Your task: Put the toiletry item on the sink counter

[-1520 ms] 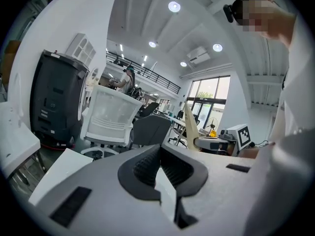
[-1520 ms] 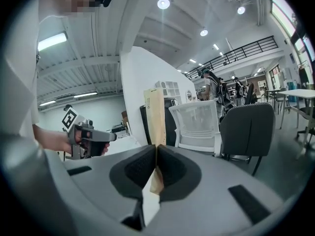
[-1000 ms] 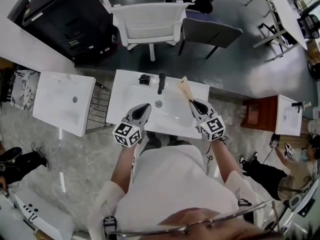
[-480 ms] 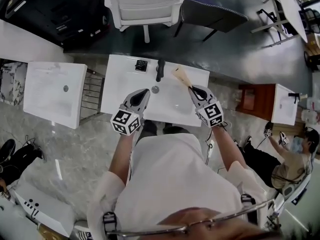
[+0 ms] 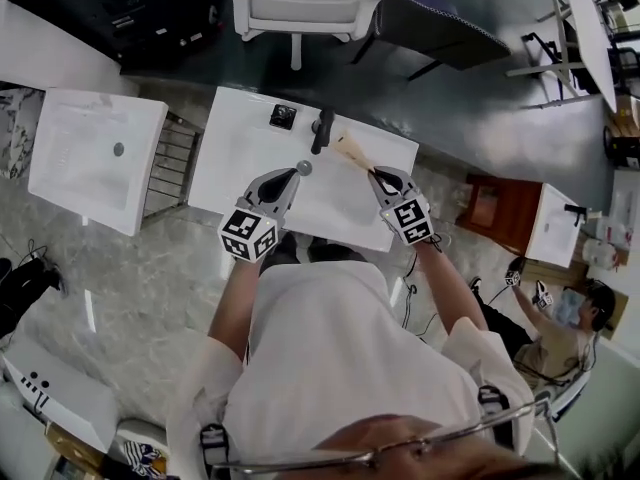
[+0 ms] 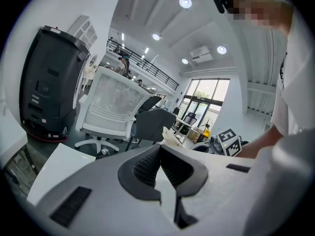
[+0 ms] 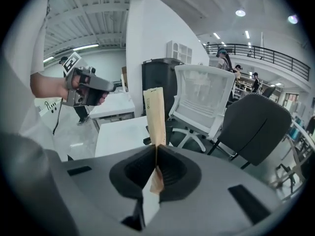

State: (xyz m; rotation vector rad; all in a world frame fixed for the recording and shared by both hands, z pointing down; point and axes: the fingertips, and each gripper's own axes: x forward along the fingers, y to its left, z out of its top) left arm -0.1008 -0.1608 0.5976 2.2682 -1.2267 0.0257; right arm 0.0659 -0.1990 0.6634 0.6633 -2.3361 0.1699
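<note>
Offering bare rim beside the black faucet (image 5: 321,130), the white sink counter (image 5: 232,173) lies under the empty, closed left gripper (image 5: 290,175) and the right gripper (image 5: 377,178), which pinches the low end of the toiletry item (image 5: 352,151), a paper sleeve likely light and bendable.

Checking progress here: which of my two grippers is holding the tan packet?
The right gripper: its jaws are shut on the tan packet; the left gripper has its jaws together, empty.

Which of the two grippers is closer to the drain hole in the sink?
Left. The left gripper has its tip right beside the drain; the right gripper, holding a tan packet, is off to its right.
</note>
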